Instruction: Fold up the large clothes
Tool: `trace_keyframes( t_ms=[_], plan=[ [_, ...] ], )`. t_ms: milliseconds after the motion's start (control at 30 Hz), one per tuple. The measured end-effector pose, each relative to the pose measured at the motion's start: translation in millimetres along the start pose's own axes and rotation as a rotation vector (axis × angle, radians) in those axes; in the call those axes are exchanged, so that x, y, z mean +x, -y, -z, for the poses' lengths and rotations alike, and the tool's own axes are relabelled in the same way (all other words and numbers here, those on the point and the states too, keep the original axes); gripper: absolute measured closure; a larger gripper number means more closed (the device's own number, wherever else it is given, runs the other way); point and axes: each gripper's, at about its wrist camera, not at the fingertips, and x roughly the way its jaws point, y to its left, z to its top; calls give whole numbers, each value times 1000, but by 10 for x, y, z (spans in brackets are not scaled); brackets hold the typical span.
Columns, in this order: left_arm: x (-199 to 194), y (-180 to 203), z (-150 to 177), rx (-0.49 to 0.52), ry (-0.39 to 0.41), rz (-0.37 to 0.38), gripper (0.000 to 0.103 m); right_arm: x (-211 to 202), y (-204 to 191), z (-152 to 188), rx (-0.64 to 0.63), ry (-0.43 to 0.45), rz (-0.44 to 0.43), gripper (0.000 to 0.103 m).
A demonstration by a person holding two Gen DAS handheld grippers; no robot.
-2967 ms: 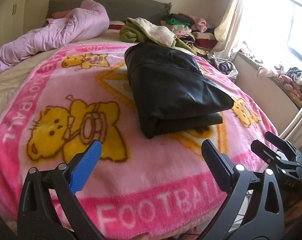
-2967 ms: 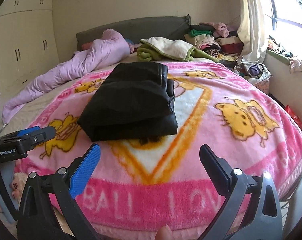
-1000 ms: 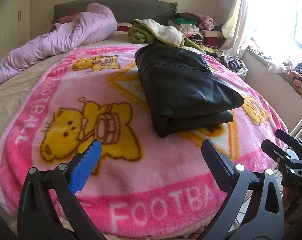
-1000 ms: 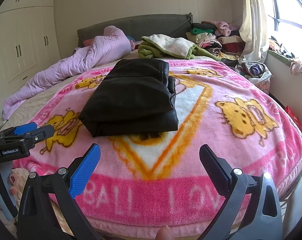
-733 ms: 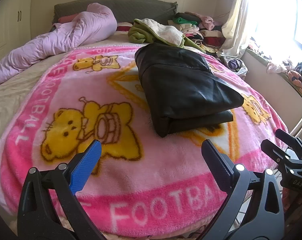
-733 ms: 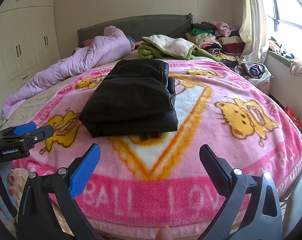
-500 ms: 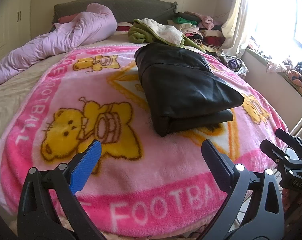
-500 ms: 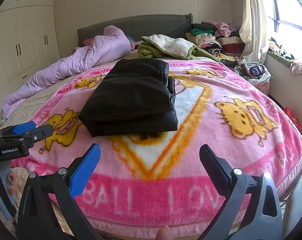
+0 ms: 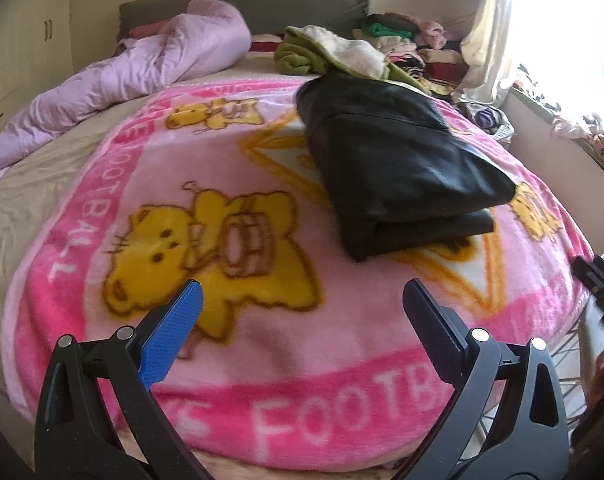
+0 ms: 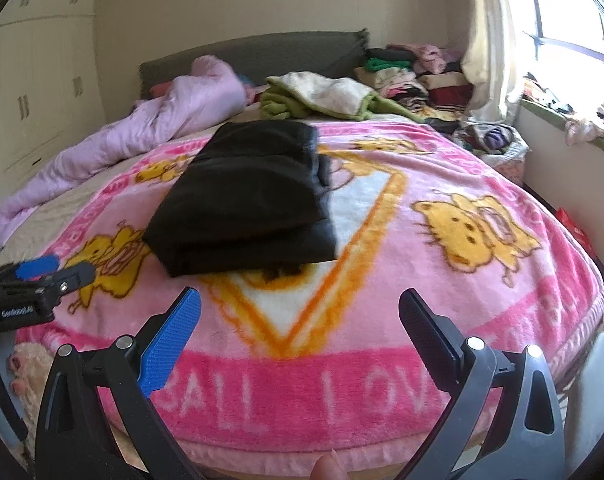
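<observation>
A black garment [image 9: 393,172] lies folded into a thick rectangle on the pink cartoon blanket [image 9: 230,320]; it also shows in the right wrist view [image 10: 250,196]. My left gripper [image 9: 300,304] is open and empty, held above the blanket's near edge, well short of the garment. My right gripper [image 10: 300,306] is open and empty, also back from the garment near the foot of the bed. The left gripper shows at the left edge of the right wrist view [image 10: 42,276], and the right gripper at the right edge of the left wrist view [image 9: 597,280].
A lilac duvet [image 10: 150,128] lies bunched at the bed's far left. A green and cream blanket [image 10: 325,96] and stacked clothes [image 10: 413,76] sit by the headboard. A curtain [image 10: 485,32] and windowsill [image 10: 561,120] are at right, wardrobes [image 10: 42,80] at left.
Both grippers have drifted slightly with some motion blur; the view has shifted a little. The garment has not moved and both grippers stay open.
</observation>
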Motion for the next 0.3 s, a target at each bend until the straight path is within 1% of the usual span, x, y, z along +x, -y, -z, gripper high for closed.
trace_keyframes(
  t_ms=[67,100,133,167,200,233,267,300],
  plan=[
    [28,-304,-77,-50,-8,-33,9,-44,247,12,62,8,56,4],
    [34,-555,-139,-83,-9,-65,9,-70,418,25,99,10,93,4],
    [31,-826,-207,-114,-5,-113,9,-91,561,41,127,10,126,4],
    [26,-987,-248,-127,-2,-146,9,-116,799,66,162,9,187,4],
    [19,-1257,-313,-146,5,-202,9,-133,988,88,189,8,240,4],
    [26,-1608,-386,-171,8,-273,9,-183,1375,142,240,10,345,4],
    [41,-1935,-437,-202,5,-337,9,-216,1664,188,278,5,423,4],
    [60,-2213,-475,-231,0,-383,9,-261,2066,255,338,-12,514,4]
  ],
)
